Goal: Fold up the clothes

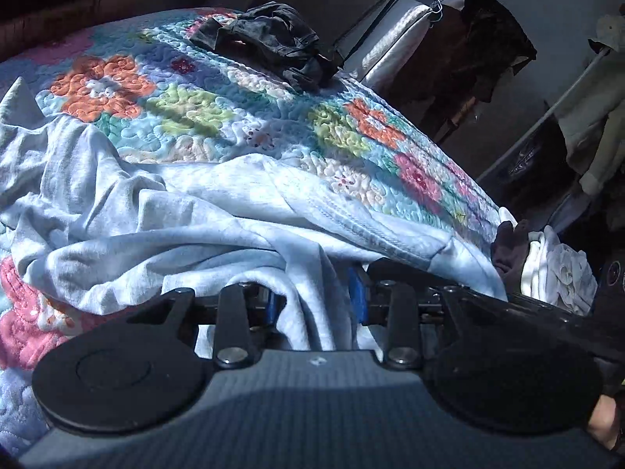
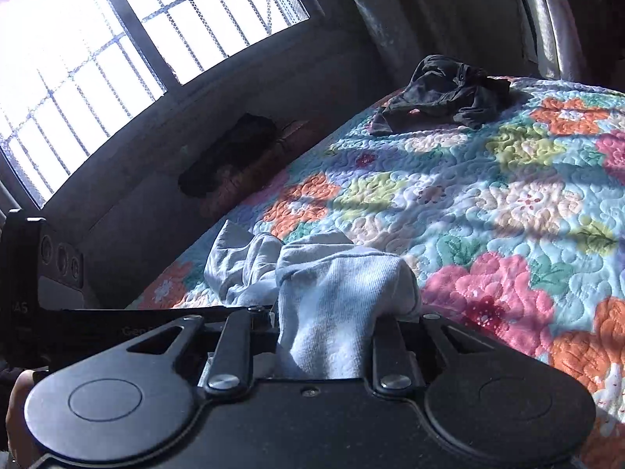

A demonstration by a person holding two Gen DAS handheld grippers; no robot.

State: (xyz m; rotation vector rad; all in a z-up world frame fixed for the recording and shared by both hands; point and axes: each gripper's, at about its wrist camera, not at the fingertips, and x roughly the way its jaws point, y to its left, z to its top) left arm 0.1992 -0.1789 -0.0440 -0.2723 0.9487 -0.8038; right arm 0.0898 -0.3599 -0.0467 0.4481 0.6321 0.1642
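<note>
Two hand-held grippers, left [image 1: 318,297] and right [image 2: 324,336], are each pinching the pale grey garment [image 1: 164,211] you are lifting off the quilted bed [image 1: 218,117], so it hangs ready for folding.

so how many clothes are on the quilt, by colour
light grey: 1, the garment bunched in both grippers
dark: 1, the crumpled garment at the far end of the quilt
total: 2
</note>
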